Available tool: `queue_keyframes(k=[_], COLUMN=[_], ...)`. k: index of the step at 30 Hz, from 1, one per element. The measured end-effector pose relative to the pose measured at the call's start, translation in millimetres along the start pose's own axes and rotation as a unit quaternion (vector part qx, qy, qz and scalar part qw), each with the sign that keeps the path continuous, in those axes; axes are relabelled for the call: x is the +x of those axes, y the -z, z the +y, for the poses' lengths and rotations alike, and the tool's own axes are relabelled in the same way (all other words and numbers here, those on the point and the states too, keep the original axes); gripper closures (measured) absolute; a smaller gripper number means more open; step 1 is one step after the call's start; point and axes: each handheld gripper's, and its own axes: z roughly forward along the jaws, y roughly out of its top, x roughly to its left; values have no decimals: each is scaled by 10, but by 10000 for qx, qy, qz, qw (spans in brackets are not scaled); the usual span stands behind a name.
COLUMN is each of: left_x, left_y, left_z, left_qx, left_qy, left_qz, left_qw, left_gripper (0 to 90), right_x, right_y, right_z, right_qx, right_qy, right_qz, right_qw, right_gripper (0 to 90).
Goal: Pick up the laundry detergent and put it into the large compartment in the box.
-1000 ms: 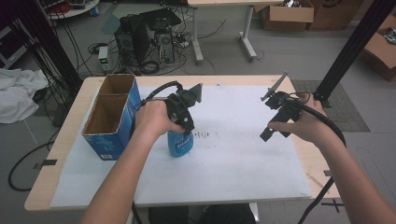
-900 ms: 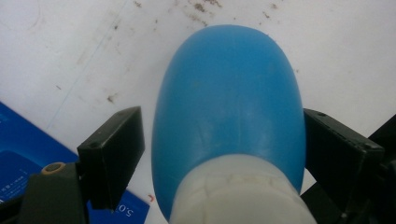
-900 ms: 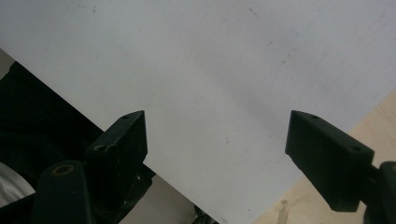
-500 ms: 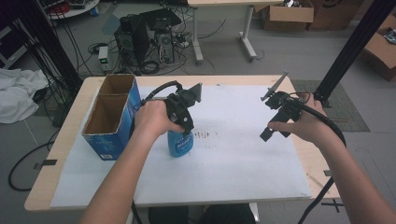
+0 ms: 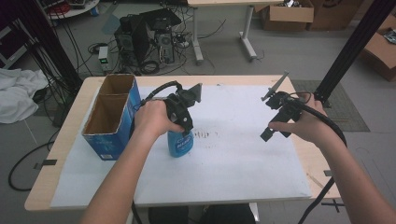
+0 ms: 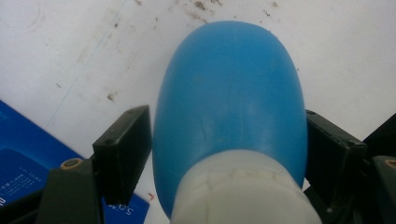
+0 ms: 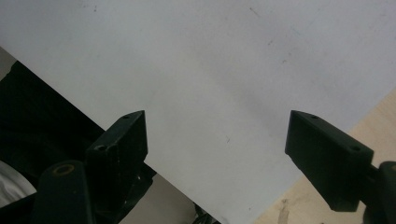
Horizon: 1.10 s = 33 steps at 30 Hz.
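Left gripper (image 5: 184,133) stands over the blue plastic bottle with white cap (image 5: 180,143), which sits upright on the white paper sheet (image 5: 243,154) just beside the blue open-topped cardboard box (image 5: 112,116). In the left gripper view the jaws straddle the bottle's shoulder; one pad appears to touch, the other stands slightly off, so a firm grip cannot be confirmed. Right gripper (image 5: 275,122) hangs well apart, jaws wide, holding nothing, apparently kept clear in reserve.
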Motion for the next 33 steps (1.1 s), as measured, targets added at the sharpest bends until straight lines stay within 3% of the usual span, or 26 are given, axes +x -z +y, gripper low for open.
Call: queue_keyframes(k=[16, 28, 33], left_x=[10, -9, 21], left_y=[0, 21, 156], left_z=[23, 34, 6], left_qx=[45, 89, 90], left_qy=[38, 73, 258], left_qz=[-71, 16, 96], left_qw=[10000, 9999, 9996], left_gripper=[371, 379, 381], right_x=[-31, -34, -28], right_y=[0, 13, 25], right_z=[-29, -47, -46], right_qx=[-2, -23, -34], right_qy=[-34, -24, -24], right_qz=[6, 15, 6], right_qw=[10000, 10000, 10000], right_gripper=[213, 214, 214])
